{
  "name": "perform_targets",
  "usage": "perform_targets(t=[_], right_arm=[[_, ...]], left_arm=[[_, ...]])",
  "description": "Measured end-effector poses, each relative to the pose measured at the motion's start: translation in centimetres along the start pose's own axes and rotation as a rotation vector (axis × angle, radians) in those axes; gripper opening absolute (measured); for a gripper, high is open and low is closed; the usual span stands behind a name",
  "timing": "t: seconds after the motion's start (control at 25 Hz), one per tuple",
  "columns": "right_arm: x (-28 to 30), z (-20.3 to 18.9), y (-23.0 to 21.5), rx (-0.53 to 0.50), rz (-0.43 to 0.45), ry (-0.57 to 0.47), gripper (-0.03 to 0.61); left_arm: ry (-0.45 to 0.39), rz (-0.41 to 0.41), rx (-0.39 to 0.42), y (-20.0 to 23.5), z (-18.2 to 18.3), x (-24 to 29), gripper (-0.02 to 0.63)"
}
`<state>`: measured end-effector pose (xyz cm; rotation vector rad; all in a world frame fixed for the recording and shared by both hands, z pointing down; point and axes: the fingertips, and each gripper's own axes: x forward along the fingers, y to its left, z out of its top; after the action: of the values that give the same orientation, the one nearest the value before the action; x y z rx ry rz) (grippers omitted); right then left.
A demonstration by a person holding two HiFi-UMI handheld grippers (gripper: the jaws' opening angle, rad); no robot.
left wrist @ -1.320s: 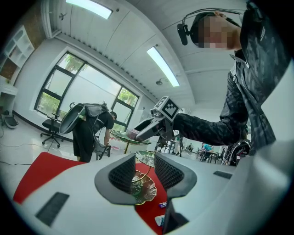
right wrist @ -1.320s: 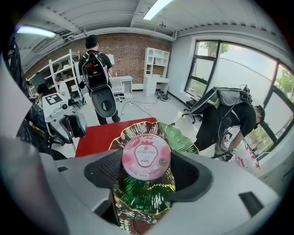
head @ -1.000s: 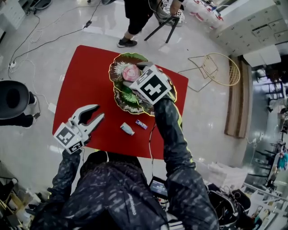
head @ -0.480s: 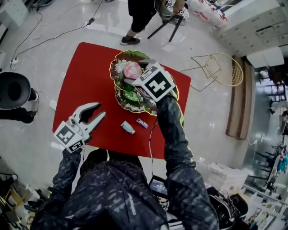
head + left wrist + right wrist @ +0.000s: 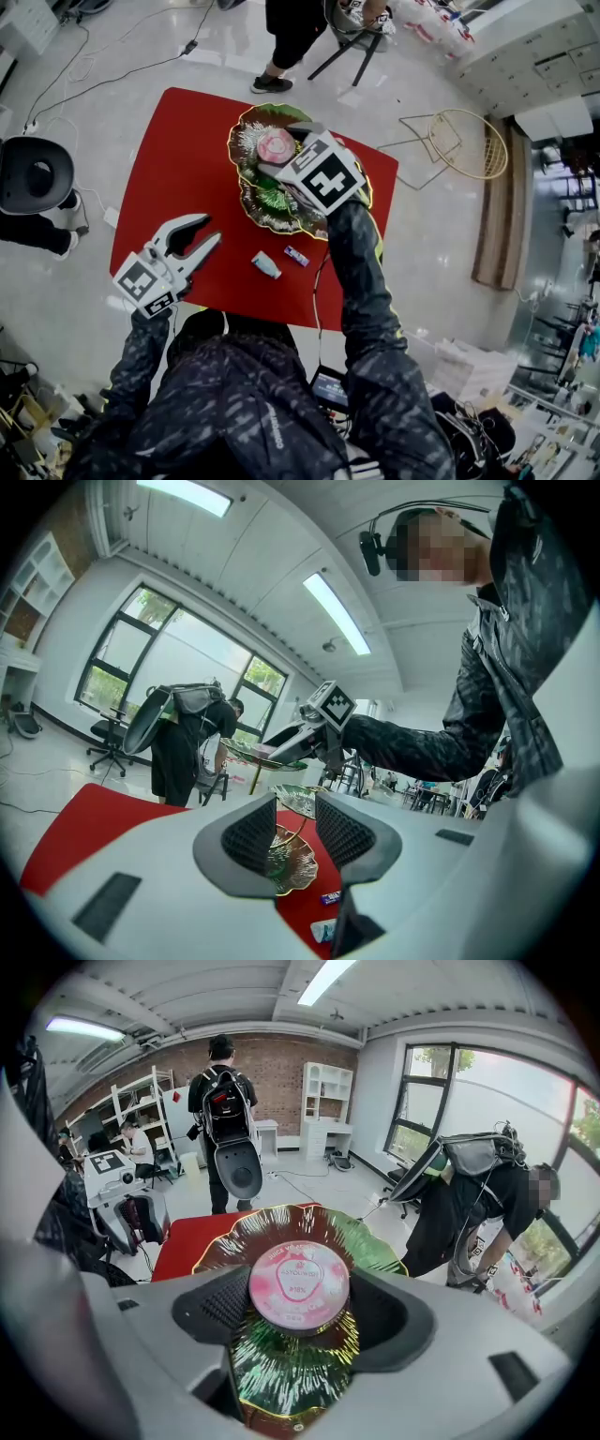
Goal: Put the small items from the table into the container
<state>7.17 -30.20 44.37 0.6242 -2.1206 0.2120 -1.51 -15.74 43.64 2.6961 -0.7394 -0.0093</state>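
Observation:
A tiered green-and-gold leaf dish (image 5: 255, 202) stands at the far middle of the red table (image 5: 178, 159). My right gripper (image 5: 280, 153) hovers over its top tier, shut on a round pink tin (image 5: 276, 145). In the right gripper view the pink tin (image 5: 298, 1285) sits between the jaws above the leaf dish (image 5: 292, 1363). A pale blue packet (image 5: 265, 268) and a small purple candy (image 5: 296, 256) lie on the table near its front edge. My left gripper (image 5: 194, 240) stands open at the front left, with nothing between its fingers (image 5: 255, 836).
A person (image 5: 292, 33) stands just beyond the table's far edge. A gold wire basket (image 5: 461, 143) lies on the floor to the right. A black chair (image 5: 33, 185) and cables are on the floor to the left.
The right gripper with the pink tin has shifted very slightly over the dish. The left gripper has stayed open in the same place.

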Motion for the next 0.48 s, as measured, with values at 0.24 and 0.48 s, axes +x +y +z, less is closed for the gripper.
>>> perform_targets(t=[0.24, 0.48], right_arm=[[-0.2, 0.1, -0.3, -0.002, -0.015, -0.022, 0.316], [-1.6, 0.8, 0.1, -0.010, -0.053, -0.051, 0.314]], left_arm=[[0.000, -0.009, 0.002, 0.1, -0.1, 0.3, 0.114], [-0.006, -0.035, 0.009, -0.4, 0.5, 0.3, 0.115]])
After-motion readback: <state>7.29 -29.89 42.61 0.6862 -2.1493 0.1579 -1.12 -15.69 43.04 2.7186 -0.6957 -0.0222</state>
